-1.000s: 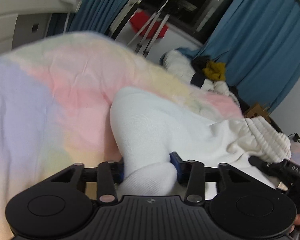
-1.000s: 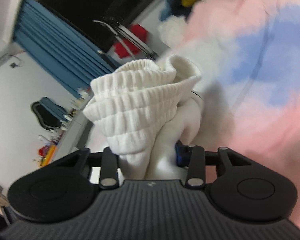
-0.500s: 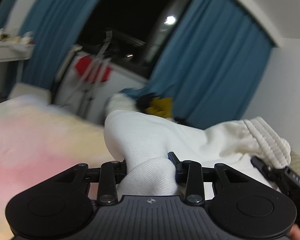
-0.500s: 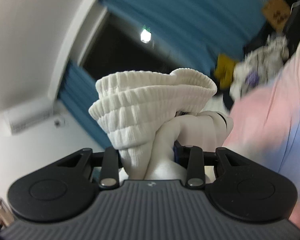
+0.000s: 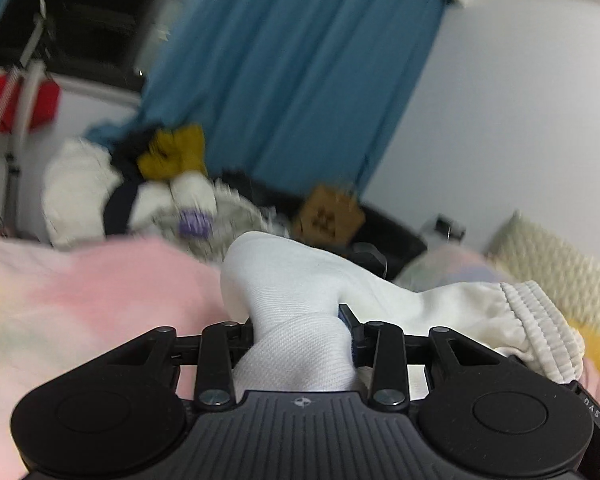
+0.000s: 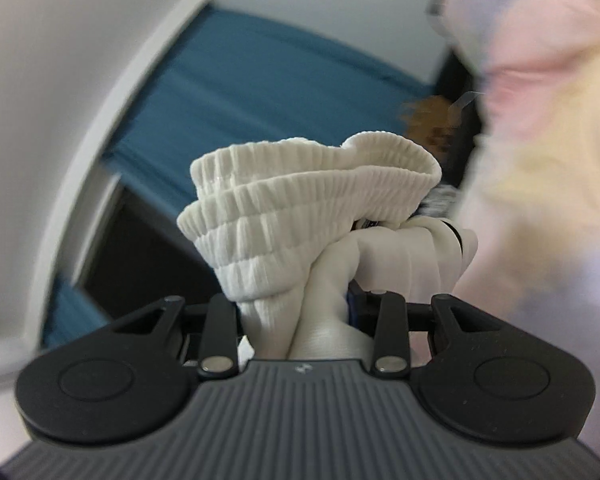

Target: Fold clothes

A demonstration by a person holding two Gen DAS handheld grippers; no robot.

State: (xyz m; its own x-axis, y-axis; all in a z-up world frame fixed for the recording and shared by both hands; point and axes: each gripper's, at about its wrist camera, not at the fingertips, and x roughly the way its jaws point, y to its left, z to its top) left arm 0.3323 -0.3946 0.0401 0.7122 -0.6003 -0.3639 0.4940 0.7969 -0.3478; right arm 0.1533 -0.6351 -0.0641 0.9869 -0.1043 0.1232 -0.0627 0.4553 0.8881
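White knit garment (image 5: 300, 280) held aloft between both grippers, above the pastel fleece blanket (image 5: 80, 300)

Fabric was smooth at one end, ribbed at the cuff (image 6: 300, 208) — bunched and flared there. Left gripper (image 5: 300, 332) was clamped on the smooth end; right gripper (image 6: 300, 316) was clamped just below the cuff — jaws narrowly apart, fabric filling both gaps

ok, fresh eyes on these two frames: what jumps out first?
The white garment fills the middle of both views, its smooth part clamped in the left gripper and its ribbed cuff bunched in the right gripper. Behind it hangs a blue curtain, with a blurred pile of clothes at its foot and a pastel blanket on the left.
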